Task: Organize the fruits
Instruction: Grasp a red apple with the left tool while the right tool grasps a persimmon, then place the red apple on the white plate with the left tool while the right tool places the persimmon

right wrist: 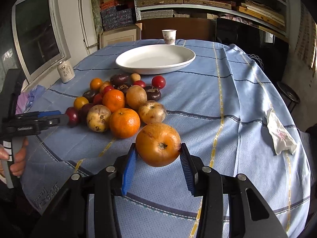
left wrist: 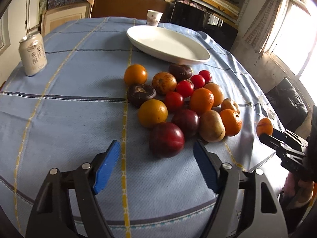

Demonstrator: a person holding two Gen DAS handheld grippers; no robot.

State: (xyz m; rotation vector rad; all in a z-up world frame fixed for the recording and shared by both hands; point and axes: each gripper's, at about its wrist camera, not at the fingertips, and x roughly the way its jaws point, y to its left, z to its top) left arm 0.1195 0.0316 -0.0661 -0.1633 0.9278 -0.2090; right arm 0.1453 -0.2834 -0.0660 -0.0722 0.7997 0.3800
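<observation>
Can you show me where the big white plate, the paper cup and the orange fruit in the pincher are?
white plate (right wrist: 126, 64): right wrist view, near rim.
paper cup (right wrist: 169, 36): right wrist view, side.
orange fruit (right wrist: 158, 143): right wrist view, front.

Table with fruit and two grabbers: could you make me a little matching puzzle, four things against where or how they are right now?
Things:
1. white plate
2. orange fruit
3. left gripper
4. paper cup

States:
A. clamped between blue pads
B. open, holding nothing
C. at the table's far edge
D. bare, beyond the fruit pile

Pairs: 1-D, 2-A, 3-B, 4-C
</observation>
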